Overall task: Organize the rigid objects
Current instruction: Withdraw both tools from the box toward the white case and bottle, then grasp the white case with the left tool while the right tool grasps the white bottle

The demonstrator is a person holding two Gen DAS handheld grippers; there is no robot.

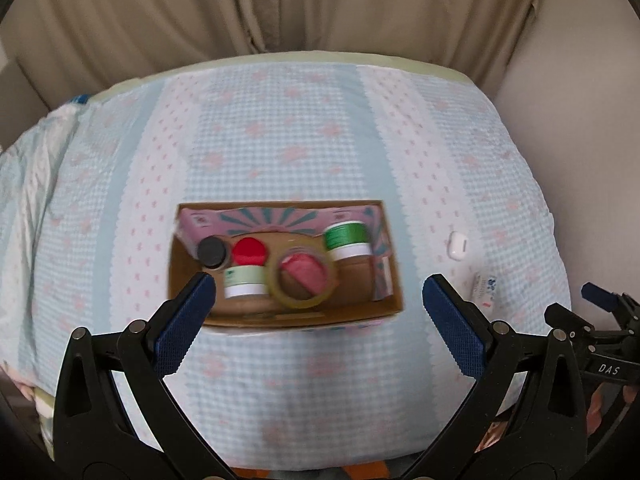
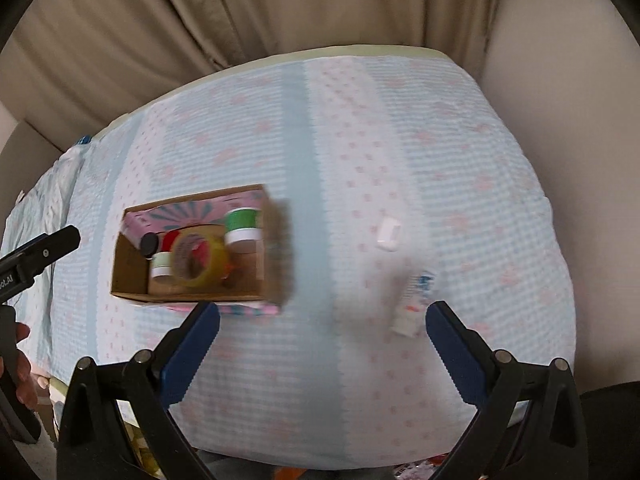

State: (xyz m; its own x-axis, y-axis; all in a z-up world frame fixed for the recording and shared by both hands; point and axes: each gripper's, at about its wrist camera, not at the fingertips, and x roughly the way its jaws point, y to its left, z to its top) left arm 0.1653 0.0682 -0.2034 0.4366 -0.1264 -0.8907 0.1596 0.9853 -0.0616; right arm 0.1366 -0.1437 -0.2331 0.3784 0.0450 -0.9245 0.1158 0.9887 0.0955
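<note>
We find both tools empty with jaws spread wide: left tool [image 1: 318,306], right tool [image 2: 322,332]. The cardboard box [image 1: 280,320] already holds jars and a tape roll [image 1: 302,278]. Two items lie outside it to the right: a white case [image 2: 389,233] and a small tube [image 2: 412,300]. We advise that the right tool straddle the tube squarely, descending level before closing.

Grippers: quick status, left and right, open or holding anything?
Left gripper: open, holding nothing, above the cardboard box.
Right gripper: open, holding nothing.
</note>
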